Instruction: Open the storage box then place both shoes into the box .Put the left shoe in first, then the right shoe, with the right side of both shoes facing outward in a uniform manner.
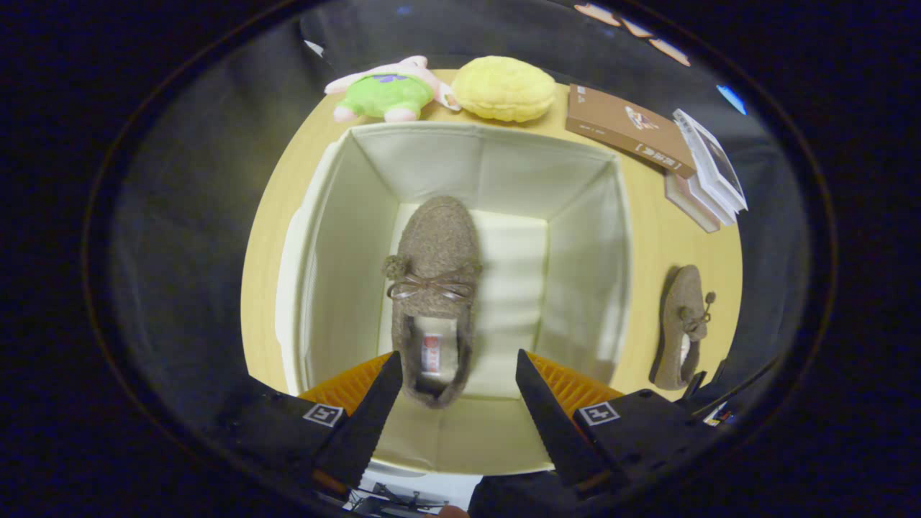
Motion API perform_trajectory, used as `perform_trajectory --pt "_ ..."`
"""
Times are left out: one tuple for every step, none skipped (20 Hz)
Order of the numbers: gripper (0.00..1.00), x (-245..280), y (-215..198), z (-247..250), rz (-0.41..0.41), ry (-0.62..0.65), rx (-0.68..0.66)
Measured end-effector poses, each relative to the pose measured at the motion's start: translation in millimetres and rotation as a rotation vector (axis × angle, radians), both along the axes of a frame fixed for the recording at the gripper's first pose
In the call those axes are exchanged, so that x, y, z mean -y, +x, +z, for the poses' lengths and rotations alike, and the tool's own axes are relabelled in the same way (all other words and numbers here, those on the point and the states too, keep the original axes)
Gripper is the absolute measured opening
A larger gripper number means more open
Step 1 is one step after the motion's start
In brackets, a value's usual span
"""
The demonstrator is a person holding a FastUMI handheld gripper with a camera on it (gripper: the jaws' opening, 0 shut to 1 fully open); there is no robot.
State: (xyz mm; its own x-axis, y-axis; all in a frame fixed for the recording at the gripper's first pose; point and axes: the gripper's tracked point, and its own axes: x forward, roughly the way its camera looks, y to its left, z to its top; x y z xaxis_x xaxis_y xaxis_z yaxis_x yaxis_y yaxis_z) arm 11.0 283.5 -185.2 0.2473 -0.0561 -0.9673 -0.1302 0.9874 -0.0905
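Hovering open-jawed, the gripper (455,392) has nothing in its grasp above the cream fabric storage box (360,216), where one brown felt shoe (435,288) lies; next, its mate (683,324) near the round wooden table's (647,252) right edge probably needs grasping.

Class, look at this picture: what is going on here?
A hand-held claw hangs open above an open storage box on a wooden table. One brown shoe already lies on the box's floor, just ahead of the fingers. The second shoe waits on the table beside the box.
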Motion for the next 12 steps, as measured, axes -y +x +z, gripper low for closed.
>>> perform_trajectory --pt "1.00 8 -2 9 -0.010 0.000 0.013" --pt "1.00 18 -4 19 -0.021 0.001 0.022" --pt "1.00 29 -7 28 -0.036 0.001 0.034" --pt "1.00 41 -8 39 -0.055 0.001 0.049" --pt "1.00 54 -10 49 -0.072 -0.004 0.062" --pt "1.00 70 -12 60 -0.091 -0.015 0.074" --pt "1.00 88 -14 70 -0.116 -0.024 0.087" --pt "1.00 106 -15 79 -0.145 -0.031 0.101" --pt "1.00 124 -14 86 -0.176 -0.042 0.113" --pt "1.00 144 -13 90 -0.202 -0.058 0.120" --pt "1.00 165 -16 94 -0.223 -0.081 0.117" --pt "1.00 188 -20 94 -0.239 -0.113 0.106"
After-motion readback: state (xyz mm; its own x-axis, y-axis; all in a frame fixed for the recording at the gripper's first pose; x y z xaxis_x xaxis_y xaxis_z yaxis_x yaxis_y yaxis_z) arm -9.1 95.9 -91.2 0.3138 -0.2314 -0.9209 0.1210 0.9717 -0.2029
